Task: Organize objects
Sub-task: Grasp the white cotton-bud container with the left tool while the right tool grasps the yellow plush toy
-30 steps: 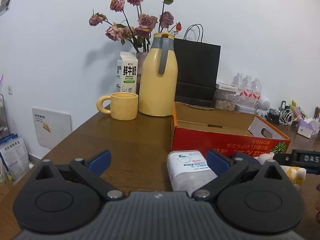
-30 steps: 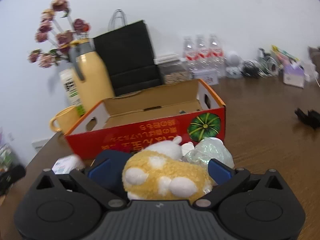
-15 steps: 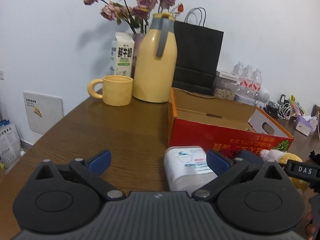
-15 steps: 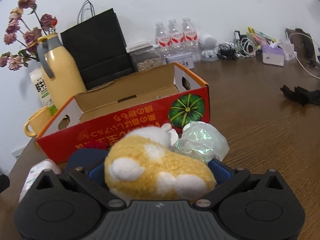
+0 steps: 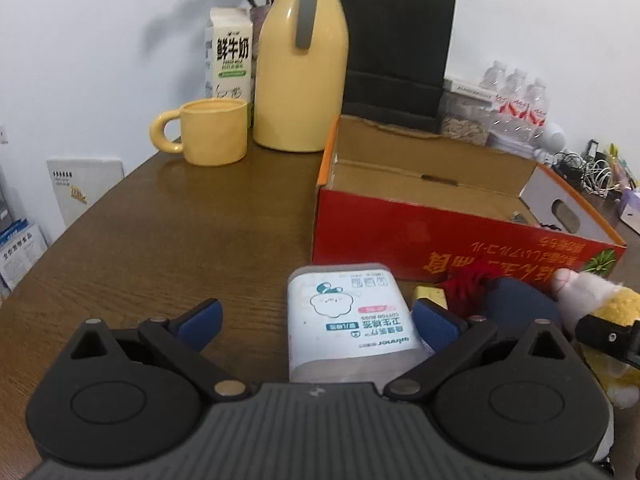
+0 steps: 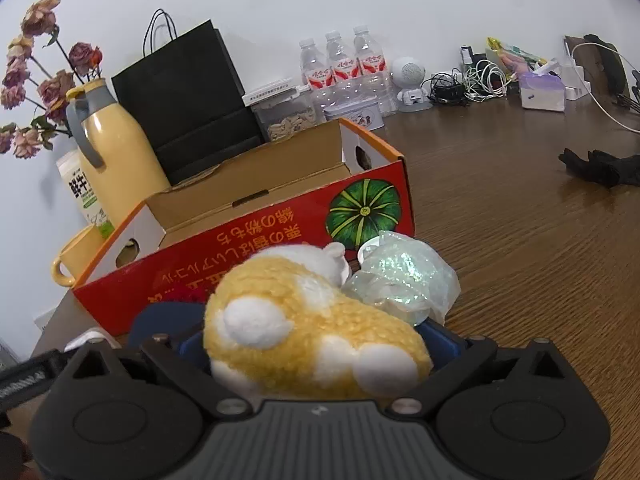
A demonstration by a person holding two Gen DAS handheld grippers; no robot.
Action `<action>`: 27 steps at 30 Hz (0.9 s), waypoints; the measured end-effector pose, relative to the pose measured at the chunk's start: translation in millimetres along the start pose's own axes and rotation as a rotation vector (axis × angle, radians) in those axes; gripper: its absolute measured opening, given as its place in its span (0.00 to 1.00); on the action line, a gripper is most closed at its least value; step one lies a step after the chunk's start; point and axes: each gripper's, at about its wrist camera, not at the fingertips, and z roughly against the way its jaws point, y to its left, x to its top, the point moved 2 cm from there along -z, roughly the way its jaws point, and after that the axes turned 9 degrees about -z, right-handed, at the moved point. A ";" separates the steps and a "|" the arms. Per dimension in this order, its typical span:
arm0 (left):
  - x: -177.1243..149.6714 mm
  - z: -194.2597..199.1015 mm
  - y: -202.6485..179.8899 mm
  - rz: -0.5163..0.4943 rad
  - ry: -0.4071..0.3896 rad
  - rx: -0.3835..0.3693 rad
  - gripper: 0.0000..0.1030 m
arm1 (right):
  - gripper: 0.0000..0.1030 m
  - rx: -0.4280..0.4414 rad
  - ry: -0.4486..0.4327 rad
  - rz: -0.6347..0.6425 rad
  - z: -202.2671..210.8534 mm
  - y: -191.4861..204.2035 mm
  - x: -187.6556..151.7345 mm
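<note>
A white cotton-bud box (image 5: 352, 320) lies on the wooden table between my left gripper's (image 5: 316, 320) open fingers, close to the right finger (image 5: 434, 320). My right gripper (image 6: 316, 344) holds a yellow-and-white plush toy (image 6: 312, 332) between its blue fingers; the toy also shows in the left wrist view (image 5: 608, 304). The open red cardboard box (image 5: 440, 240) stands just beyond, also in the right wrist view (image 6: 260, 240). A crumpled clear plastic bag (image 6: 404, 280) lies beside the toy. A dark blue item (image 5: 516, 300) with red yarn (image 5: 468, 284) lies in front of the box.
A yellow mug (image 5: 212, 132), yellow thermos (image 5: 300, 60), milk carton (image 5: 230, 52), dried flowers and black paper bag (image 5: 396, 48) stand at the back. Water bottles (image 6: 344, 68), cables (image 6: 476, 80) and a black glove (image 6: 600, 168) are to the right.
Both grippers have moved forward and lower toward the red box. The right gripper's fingers have closed in on the plush toy. The left gripper stays open around the cotton-bud box.
</note>
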 end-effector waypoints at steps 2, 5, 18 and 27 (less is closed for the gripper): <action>-2.1 -1.1 2.1 0.015 0.002 -0.010 1.00 | 0.96 0.000 0.003 0.005 -0.4 0.6 -0.8; -3.7 1.2 2.5 0.021 -0.013 -0.024 0.92 | 0.96 0.002 0.004 0.009 -0.9 0.7 -0.7; -6.3 20.6 -5.2 0.002 -0.084 -0.027 0.67 | 0.87 0.062 -0.014 -0.001 10.7 -8.0 -0.9; -8.0 41.6 -4.1 0.010 -0.117 -0.025 0.67 | 0.87 0.110 -0.055 0.021 29.0 -14.9 -1.2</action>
